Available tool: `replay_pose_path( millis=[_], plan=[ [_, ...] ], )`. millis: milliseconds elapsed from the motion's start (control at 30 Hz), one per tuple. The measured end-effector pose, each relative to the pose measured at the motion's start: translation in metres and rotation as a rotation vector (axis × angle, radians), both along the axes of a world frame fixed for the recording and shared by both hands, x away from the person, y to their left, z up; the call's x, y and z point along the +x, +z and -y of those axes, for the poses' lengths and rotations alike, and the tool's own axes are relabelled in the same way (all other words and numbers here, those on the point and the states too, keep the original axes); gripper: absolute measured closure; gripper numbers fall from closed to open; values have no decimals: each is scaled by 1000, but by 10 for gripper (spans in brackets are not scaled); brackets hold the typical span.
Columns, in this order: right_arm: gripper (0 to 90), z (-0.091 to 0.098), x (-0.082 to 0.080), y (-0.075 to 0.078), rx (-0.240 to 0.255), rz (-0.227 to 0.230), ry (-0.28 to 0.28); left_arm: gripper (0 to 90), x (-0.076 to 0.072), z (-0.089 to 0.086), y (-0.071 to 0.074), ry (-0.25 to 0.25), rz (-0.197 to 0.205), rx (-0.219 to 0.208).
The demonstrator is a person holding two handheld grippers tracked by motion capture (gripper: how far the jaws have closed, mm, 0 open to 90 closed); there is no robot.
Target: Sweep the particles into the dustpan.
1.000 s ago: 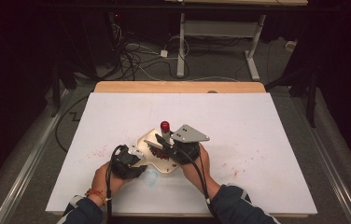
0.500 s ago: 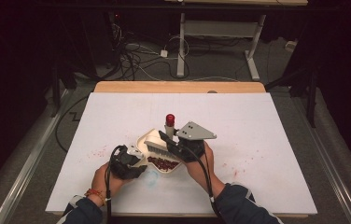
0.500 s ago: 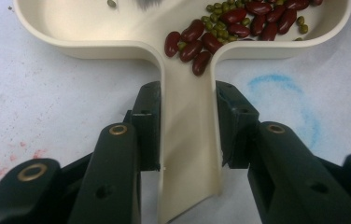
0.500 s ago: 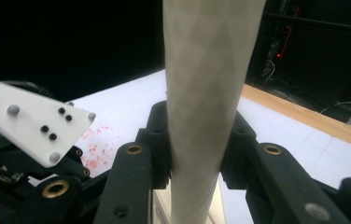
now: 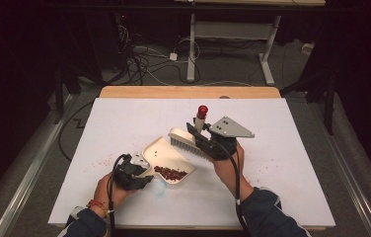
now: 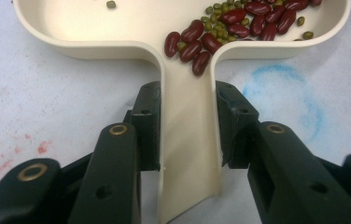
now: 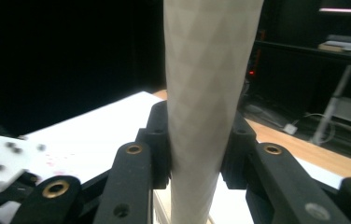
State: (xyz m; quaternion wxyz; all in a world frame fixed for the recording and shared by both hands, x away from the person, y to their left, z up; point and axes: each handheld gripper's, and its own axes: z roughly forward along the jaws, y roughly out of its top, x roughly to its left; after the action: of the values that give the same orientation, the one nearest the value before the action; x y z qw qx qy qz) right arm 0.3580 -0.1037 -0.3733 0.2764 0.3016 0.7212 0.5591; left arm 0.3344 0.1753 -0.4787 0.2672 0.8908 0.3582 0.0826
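High view: right gripper [image 5: 204,139] lifts brush [image 5: 189,140] beside beans-filled dustpan [image 5: 157,150].

The dustpan [image 6: 190,154] is cream, and the beans [image 6: 239,25] in it are dark red mixed with small green ones. The brush [image 5: 186,140] is cream too (its handle tip is red). Both grippers have black jaws. The white table [image 5: 282,173] carries a faint blue ring [image 6: 283,100] and red specks at its near left.
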Motion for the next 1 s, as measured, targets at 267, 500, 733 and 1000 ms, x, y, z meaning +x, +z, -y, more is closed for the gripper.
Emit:
replay_pose_path(
  millis=[267, 500, 733, 1000],
  plan=[
    [700, 17, 16, -9, -3, -26, -52, 634, -7, -9, 0, 1, 1, -8],
    [699, 13, 17, -18, -17, -40, -48, 635, -11, -12, 2, 10, 7, -15],
    [699, -5, 3, -32, -69, -56, 12, 635, -14, -8, 1, 32, 9, -12],
    [698, -24, -28, -36, -127, -13, 88, 635, -16, -8, 1, 44, 15, -13]
  ],
)
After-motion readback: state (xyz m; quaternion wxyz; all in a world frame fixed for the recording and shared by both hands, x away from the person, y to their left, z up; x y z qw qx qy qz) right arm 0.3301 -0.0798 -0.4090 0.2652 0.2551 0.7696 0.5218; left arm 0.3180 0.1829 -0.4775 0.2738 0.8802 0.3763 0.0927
